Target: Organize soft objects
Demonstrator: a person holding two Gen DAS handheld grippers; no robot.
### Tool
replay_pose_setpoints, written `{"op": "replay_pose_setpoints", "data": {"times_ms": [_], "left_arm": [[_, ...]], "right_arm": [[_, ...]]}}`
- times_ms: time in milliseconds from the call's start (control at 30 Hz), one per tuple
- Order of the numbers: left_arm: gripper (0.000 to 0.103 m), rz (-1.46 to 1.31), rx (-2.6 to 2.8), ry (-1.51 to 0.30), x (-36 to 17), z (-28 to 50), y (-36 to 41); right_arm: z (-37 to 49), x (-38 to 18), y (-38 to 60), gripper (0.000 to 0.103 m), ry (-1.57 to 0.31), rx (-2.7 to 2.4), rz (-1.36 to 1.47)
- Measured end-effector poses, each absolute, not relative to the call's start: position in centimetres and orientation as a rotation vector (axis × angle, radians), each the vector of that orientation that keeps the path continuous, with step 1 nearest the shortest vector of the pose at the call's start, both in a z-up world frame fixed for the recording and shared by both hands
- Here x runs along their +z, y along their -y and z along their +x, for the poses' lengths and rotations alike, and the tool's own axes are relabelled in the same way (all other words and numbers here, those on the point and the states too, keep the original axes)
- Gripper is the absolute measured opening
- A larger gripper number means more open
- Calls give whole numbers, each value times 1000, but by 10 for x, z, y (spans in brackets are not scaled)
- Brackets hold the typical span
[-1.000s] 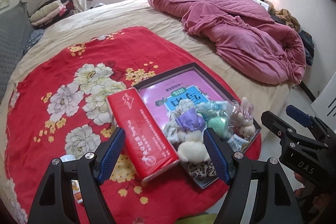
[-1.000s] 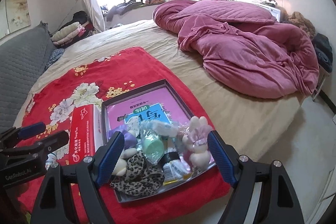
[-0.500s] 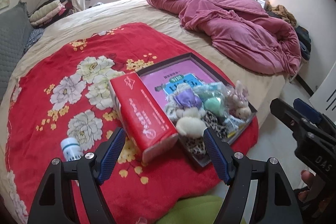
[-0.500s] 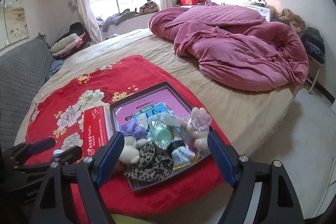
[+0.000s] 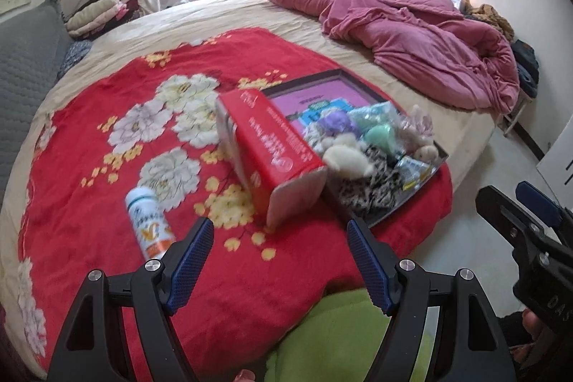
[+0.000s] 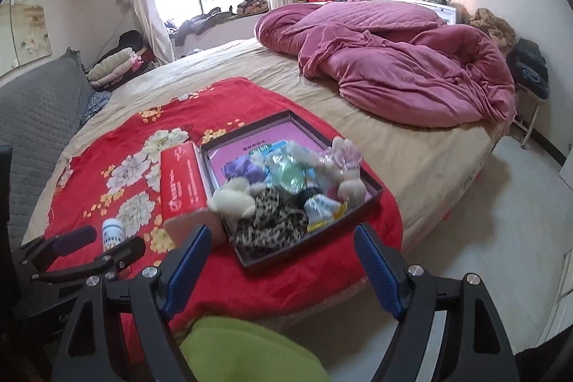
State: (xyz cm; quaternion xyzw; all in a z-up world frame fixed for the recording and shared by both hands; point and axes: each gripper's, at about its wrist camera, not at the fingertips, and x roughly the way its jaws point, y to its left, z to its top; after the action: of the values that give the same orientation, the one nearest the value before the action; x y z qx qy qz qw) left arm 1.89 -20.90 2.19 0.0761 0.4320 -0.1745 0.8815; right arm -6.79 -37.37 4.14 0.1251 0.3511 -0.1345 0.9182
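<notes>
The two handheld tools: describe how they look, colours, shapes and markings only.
Both match. The left tool and the right tool each have a black, angular forked frame with triangular cut-outs and silver screws at the joints. Each finger carries a long blue pad with a ribbed texture. Seen from the left view, the right tool's side shows pale letters reading "DAS". A yellow-green garment shows below.

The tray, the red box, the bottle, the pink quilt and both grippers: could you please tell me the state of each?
Tray: flat on the red blanket, heaped with soft toys at its near end.
Red box: closed, lying beside the tray.
White bottle: capped, lying on its side.
Pink quilt: crumpled in a heap.
Left gripper: open, empty.
Right gripper: open, empty.
</notes>
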Motion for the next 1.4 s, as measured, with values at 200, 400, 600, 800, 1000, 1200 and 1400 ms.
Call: {"op": "replay_pose_setpoints", "data": {"times_ms": [200, 400, 600, 800, 1000, 1200, 1400], "left_arm": [[78, 149, -346, -885, 21, 5, 191], [78, 144, -358, -874, 24, -6, 184], [78, 141, -368, -873, 26, -11, 184], [78, 154, -381, -867, 28, -16, 190], [78, 164, -389, -874, 26, -18, 194], [78, 158, -382, -876, 24, -17, 191], [78, 156, -376, -880, 23, -16, 190]], "right_arm": [[-87, 35, 359, 81, -708, -288, 257], [-92, 36, 360, 81, -712, -312, 268], [-96, 34, 351, 81, -719, -317, 245], [-99, 33, 351, 81, -726, -322, 239], [-100, 31, 353, 81, -734, -318, 249], [-98, 29, 351, 81, -732, -312, 247], [-98, 28, 351, 81, -736, -312, 251]]}}
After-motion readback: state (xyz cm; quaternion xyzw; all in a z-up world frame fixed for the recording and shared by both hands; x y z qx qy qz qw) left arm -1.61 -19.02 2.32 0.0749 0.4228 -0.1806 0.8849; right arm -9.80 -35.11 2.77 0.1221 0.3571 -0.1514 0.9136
